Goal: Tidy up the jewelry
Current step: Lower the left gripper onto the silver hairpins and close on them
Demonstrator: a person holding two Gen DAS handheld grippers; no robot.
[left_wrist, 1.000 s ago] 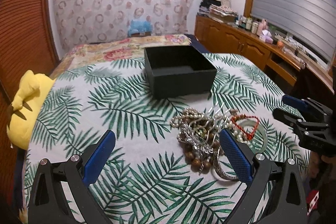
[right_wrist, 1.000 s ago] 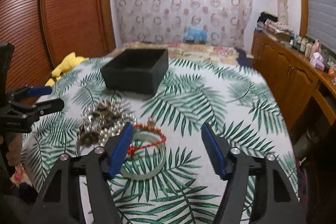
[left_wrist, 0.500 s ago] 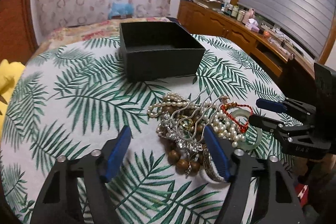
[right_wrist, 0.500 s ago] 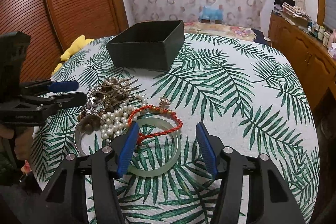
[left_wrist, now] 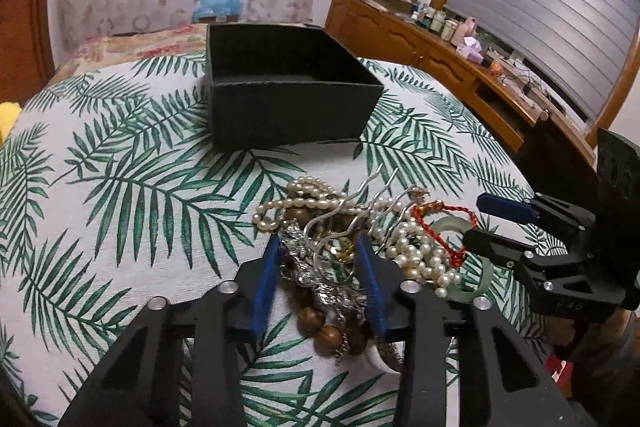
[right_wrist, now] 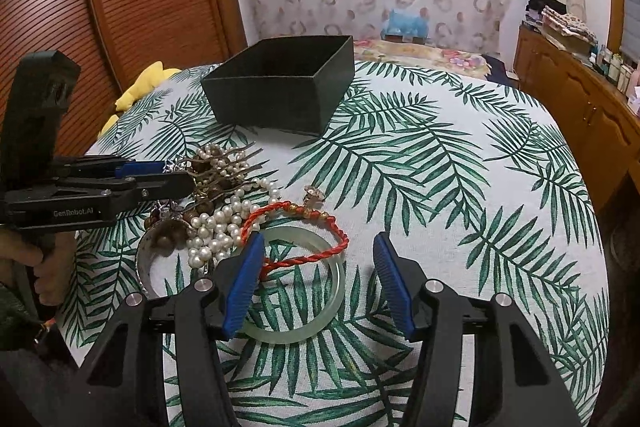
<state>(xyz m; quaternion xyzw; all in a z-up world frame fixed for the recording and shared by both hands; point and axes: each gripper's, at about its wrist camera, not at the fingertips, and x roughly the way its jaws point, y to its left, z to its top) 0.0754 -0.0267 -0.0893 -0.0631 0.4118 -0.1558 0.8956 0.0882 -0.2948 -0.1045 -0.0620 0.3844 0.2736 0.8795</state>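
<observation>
Left wrist view shows the left tool (left_wrist: 320,255) with its jaws just closing narrowly around the silver piece (left_wrist: 316,279) at the near side of the jewelry pile (left_wrist: 360,239), though a firm pinch isn't certain. Right of the pile, the right tool (right_wrist: 316,279) stands wide and empty over the jade bangle (right_wrist: 296,283). Beyond the pile sits the empty black box (left_wrist: 288,91), so the pickup step seems underway; next comes lifting clear of tangled strands toward it.
</observation>
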